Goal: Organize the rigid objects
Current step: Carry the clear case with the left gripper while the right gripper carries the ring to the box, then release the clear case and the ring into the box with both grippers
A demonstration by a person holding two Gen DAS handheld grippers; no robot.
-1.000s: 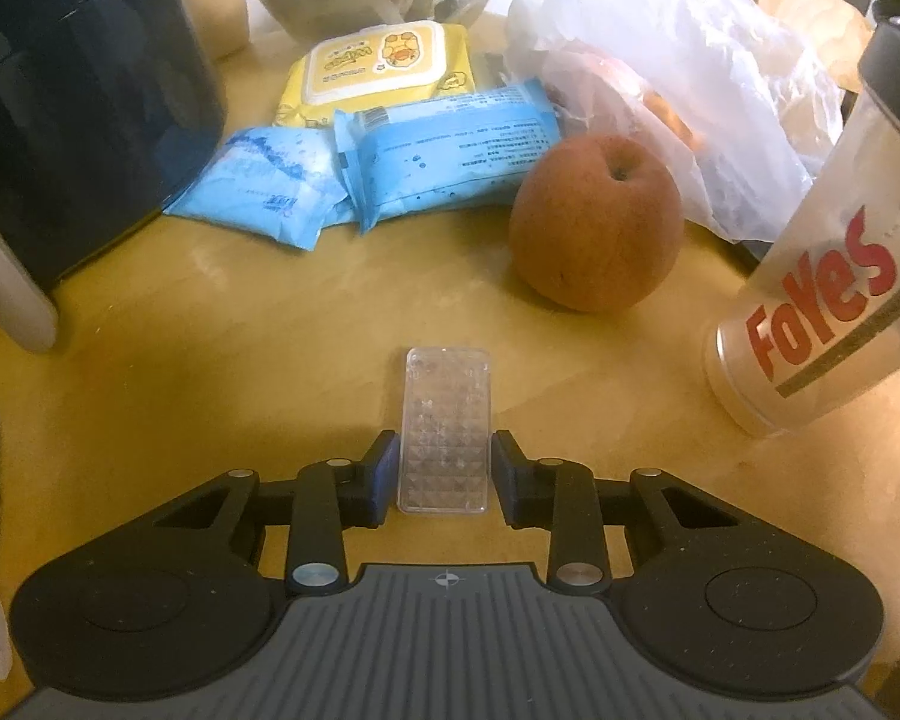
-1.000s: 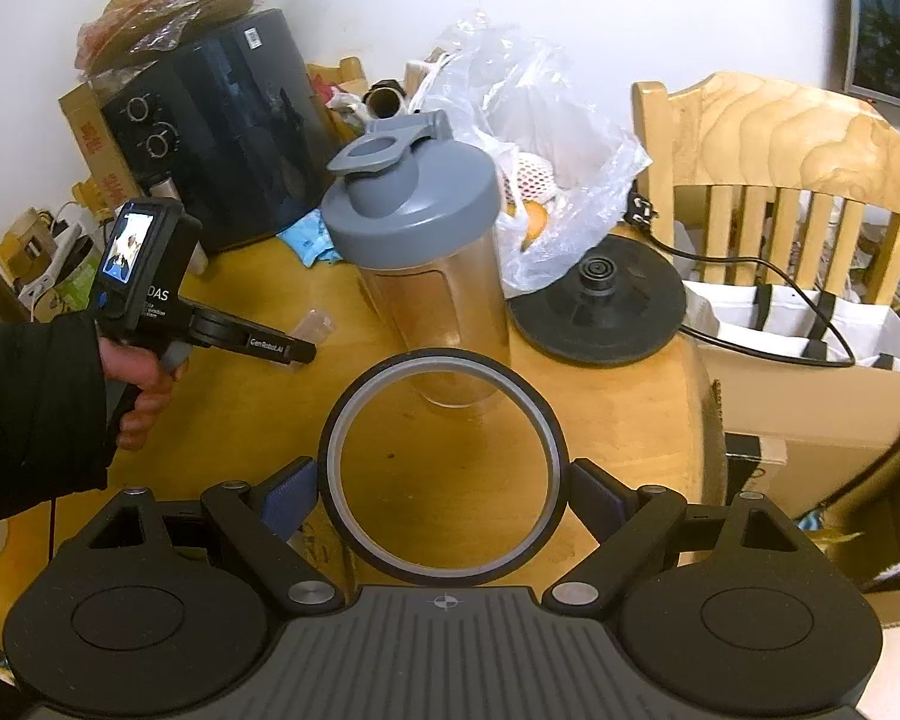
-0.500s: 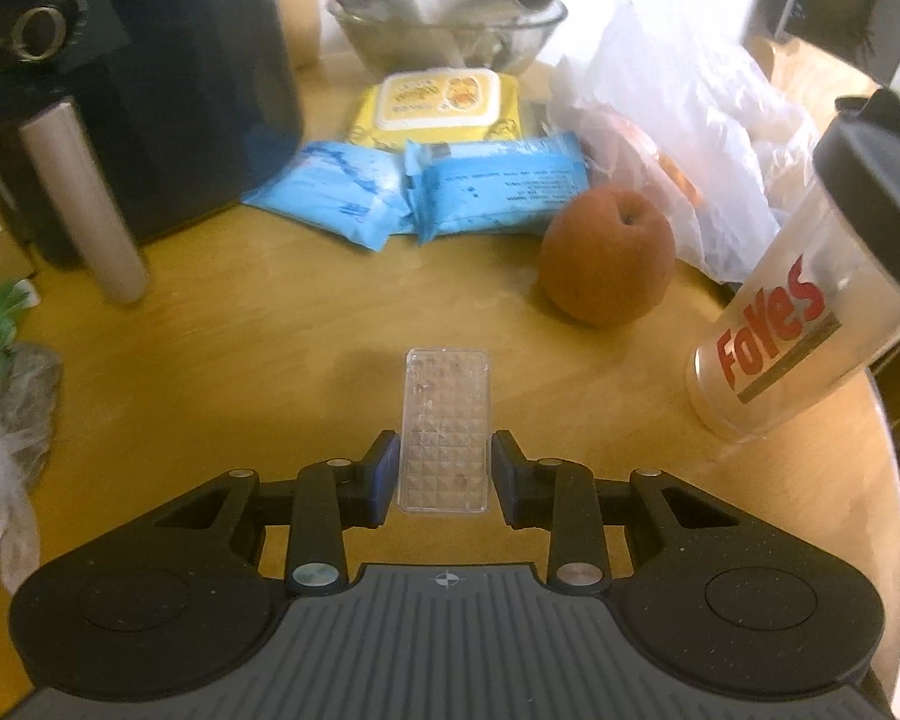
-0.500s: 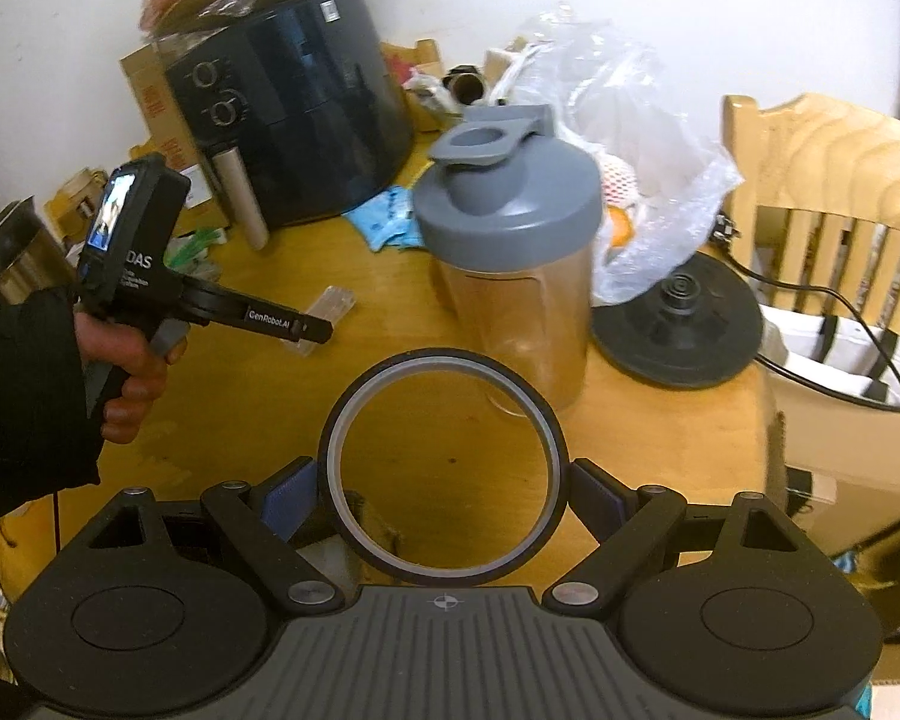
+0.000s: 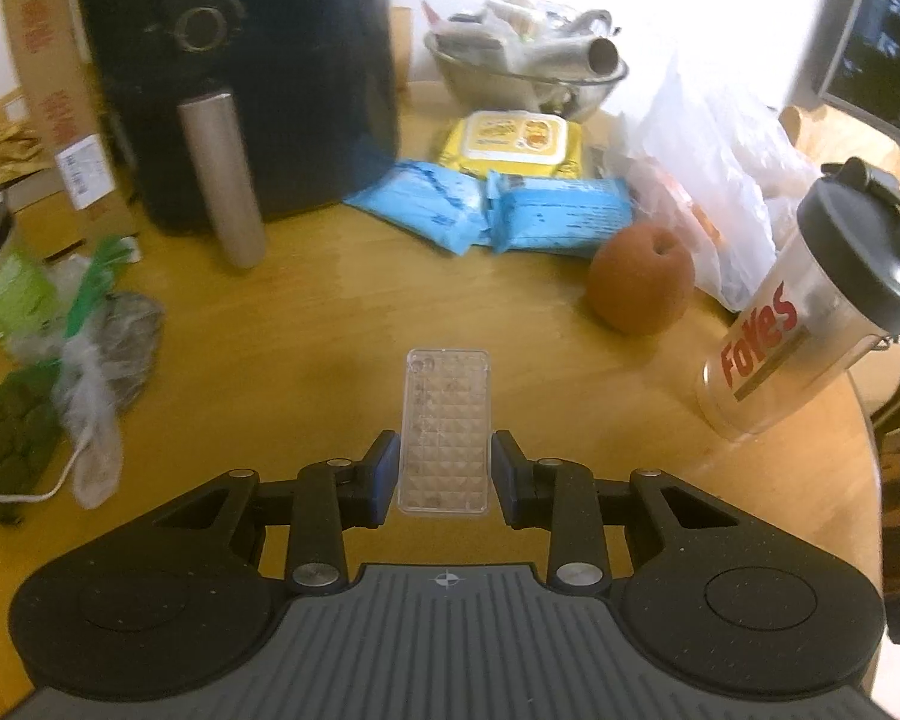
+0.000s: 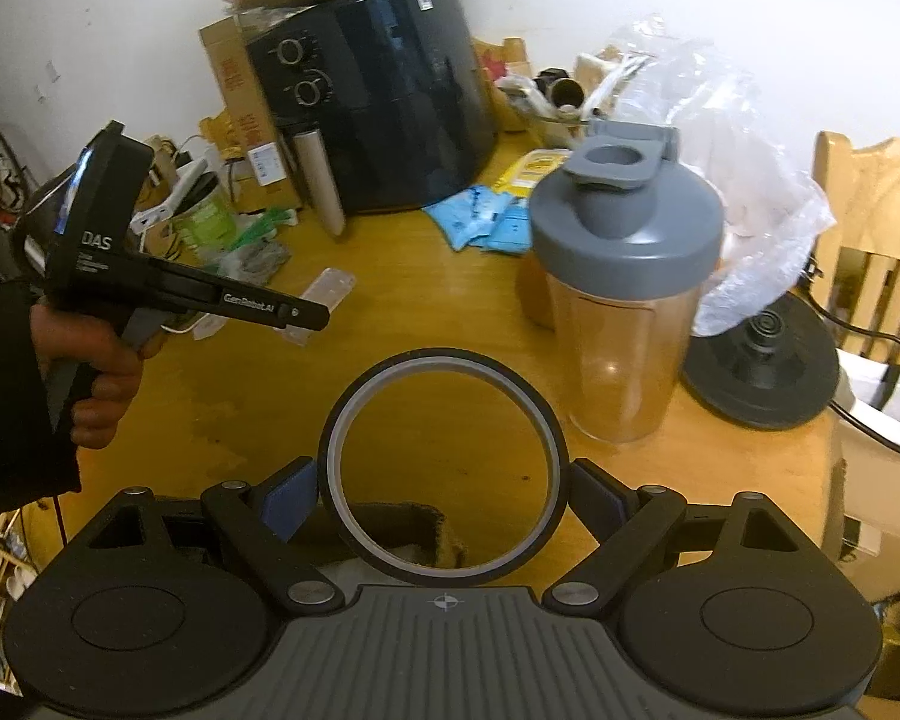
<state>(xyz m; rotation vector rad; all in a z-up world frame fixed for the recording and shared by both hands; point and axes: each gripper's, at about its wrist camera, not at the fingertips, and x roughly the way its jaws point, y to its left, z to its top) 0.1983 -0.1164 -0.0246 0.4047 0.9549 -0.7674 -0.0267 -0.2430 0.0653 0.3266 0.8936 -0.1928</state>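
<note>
The left gripper (image 5: pixel 445 471) clamps a clear studded case (image 5: pixel 445 429) above the table (image 5: pixel 330 330), short of the fruit (image 5: pixel 641 279). The right gripper (image 6: pixel 444 498), spread wide, grips a tape ring (image 6: pixel 444 462) upright, near the shaker (image 6: pixel 621 300).

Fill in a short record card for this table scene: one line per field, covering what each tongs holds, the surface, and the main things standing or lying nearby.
Left tongs: shut on a clear studded plastic case
Right tongs: shut on a dark ring, gripped by its outer edge
Surface: wooden table
Standing: shaker bottle with grey lid; black air fryer
Lying: brown round fruit; blue packets; yellow wipes pack
Right edge: black round base with a cable
</note>
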